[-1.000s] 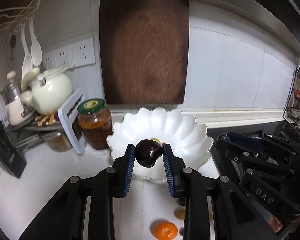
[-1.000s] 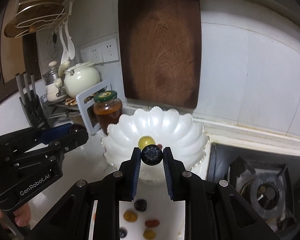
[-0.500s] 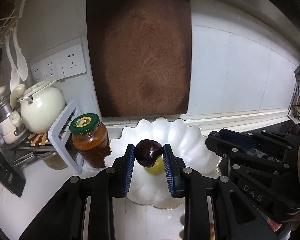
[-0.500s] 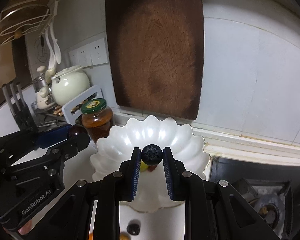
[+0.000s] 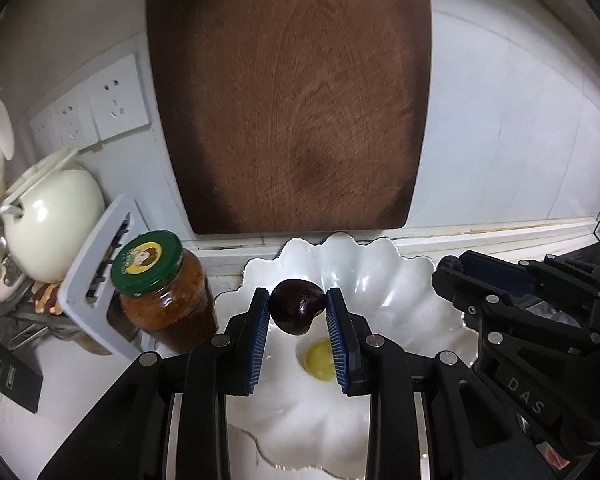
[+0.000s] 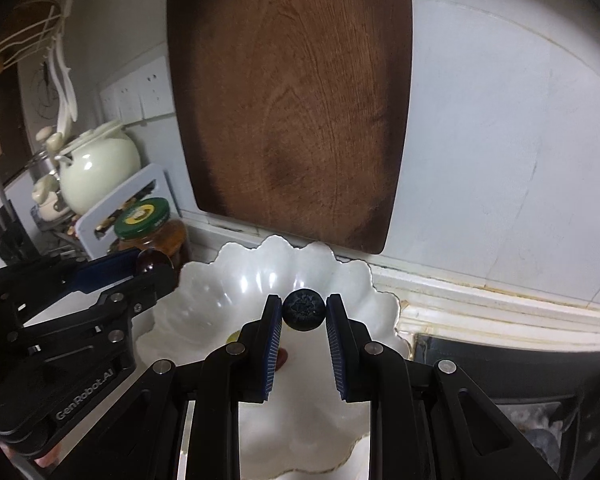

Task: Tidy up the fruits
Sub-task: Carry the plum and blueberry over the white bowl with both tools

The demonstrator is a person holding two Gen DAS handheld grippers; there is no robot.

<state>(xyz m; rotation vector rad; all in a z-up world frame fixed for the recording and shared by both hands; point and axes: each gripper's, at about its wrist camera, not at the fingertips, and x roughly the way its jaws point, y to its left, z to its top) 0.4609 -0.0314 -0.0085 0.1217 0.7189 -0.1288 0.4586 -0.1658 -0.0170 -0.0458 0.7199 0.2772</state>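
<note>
My left gripper (image 5: 298, 312) is shut on a dark red-brown fruit (image 5: 297, 306) and holds it above the white scalloped bowl (image 5: 400, 280). A yellow-green grape (image 5: 319, 365) lies in the bowl under it. My right gripper (image 6: 303, 312) is shut on a blueberry (image 6: 303, 309) and holds it above the same bowl (image 6: 236, 280). In the right wrist view the yellow-green grape (image 6: 233, 336) and a red fruit (image 6: 283, 357) show partly behind my left finger. The left gripper (image 6: 140, 270) with its dark fruit (image 6: 152, 260) is at the bowl's left rim.
A large wooden cutting board (image 5: 288, 92) leans on the tiled wall behind the bowl. A jar with a green lid (image 5: 162, 288), a white rack (image 5: 96, 276) and a cream teapot (image 5: 48, 220) stand to the left. A stove top (image 6: 520, 392) lies to the right.
Both grippers moved forward with their fruits and now hang over the bowl. The loose fruits on the counter in front of the bowl have dropped out of view.
</note>
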